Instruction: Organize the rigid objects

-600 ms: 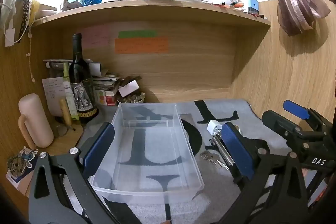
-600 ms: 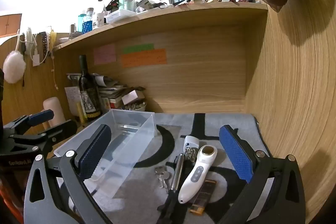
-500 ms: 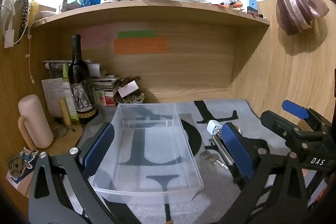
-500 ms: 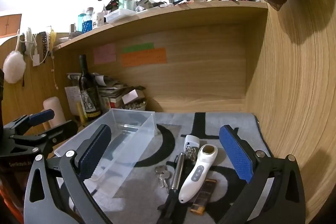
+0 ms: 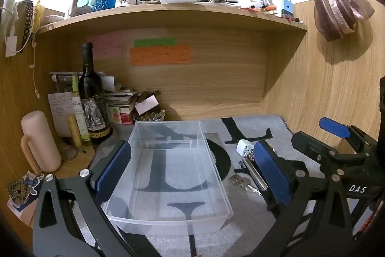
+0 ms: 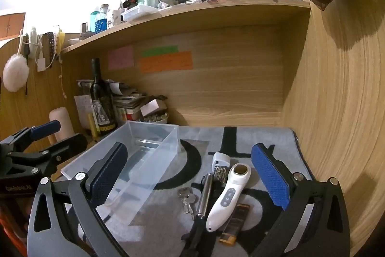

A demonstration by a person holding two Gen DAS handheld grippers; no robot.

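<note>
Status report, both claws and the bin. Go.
Left claw open over empty clear bin. Right claw open above white handheld device, keys, metal rod. Nothing blocking.

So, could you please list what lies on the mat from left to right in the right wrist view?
Clear bin → keys → metal rod → white handheld device.

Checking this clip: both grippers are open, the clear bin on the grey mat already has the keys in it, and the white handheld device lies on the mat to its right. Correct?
Not quite. The clear bin has nothing in it; the keys lie on the grey mat to its right, next to the white handheld device, as the right wrist view shows. The left gripper and right gripper are both open.
</note>
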